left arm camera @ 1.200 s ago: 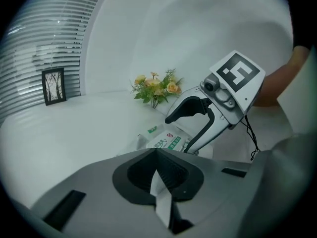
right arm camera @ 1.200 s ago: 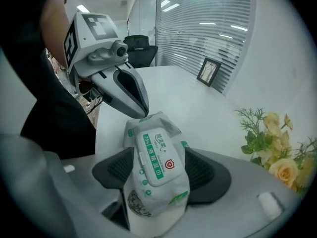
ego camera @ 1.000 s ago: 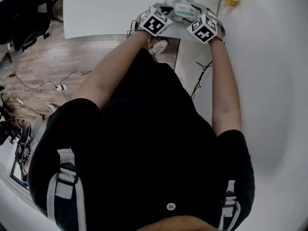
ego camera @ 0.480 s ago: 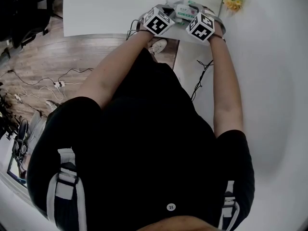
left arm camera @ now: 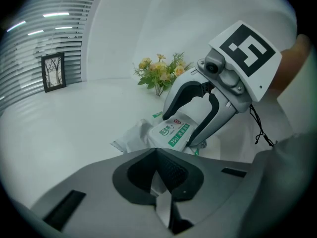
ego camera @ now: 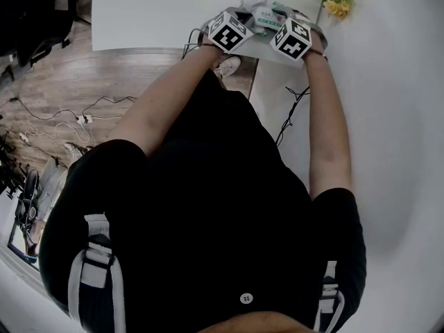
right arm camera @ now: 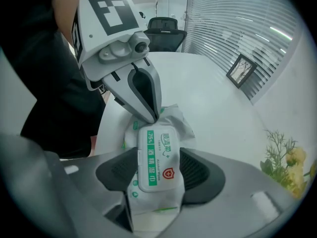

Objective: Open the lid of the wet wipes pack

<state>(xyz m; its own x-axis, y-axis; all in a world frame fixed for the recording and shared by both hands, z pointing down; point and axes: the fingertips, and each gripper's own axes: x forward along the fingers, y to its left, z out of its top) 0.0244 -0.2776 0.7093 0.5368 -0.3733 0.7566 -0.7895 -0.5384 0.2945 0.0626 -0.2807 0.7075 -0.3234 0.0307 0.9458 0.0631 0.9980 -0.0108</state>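
I see the wet wipes pack lying on the table between my grippers. The left gripper is on its far end, and the right gripper has closing jaws either side of the lid. Flowers stand behind, to the right.

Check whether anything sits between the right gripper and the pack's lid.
Nothing visible: the lid lies between the closing jaws of the right gripper; the left gripper pinches the wet wipes pack at its end.

We take this for an office or meeting room: a broad white table stands on a wood floor strewn with cables, with a black office chair past one end. Slatted window blinds, a framed picture and flowers fit that.
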